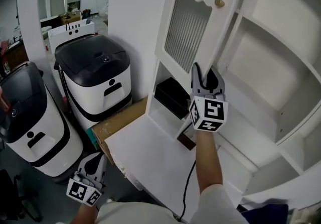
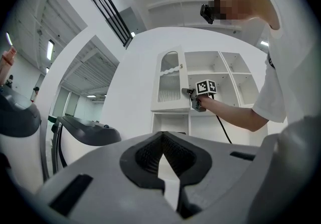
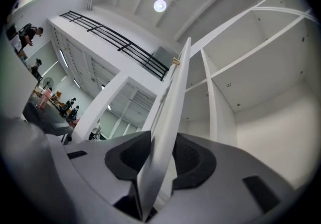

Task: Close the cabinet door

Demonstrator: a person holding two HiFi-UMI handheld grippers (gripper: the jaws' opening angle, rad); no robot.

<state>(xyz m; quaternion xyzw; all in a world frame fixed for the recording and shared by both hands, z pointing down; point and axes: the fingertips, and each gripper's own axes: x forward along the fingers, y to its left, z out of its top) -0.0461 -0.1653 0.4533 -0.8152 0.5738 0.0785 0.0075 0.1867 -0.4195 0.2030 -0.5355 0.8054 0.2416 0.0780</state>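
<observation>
Loosely astride the edge of the white ribbed-glass cabinet door [image 1: 193, 22], the right gripper [image 1: 206, 76] may slip off mid-swing; the left gripper [image 1: 94, 162], well below the door, is pinched together, empty.

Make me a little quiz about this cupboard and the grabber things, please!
1. True or false: the cabinet door is shut all the way.
2. What stands between the jaws of the right gripper? A) the door's edge B) a cup C) nothing
3. Fill in: the small round knob on the door is ___ coloured.

Key: 1 false, it stands open beside the bare shelves. 2 A. 3 gold.
</observation>
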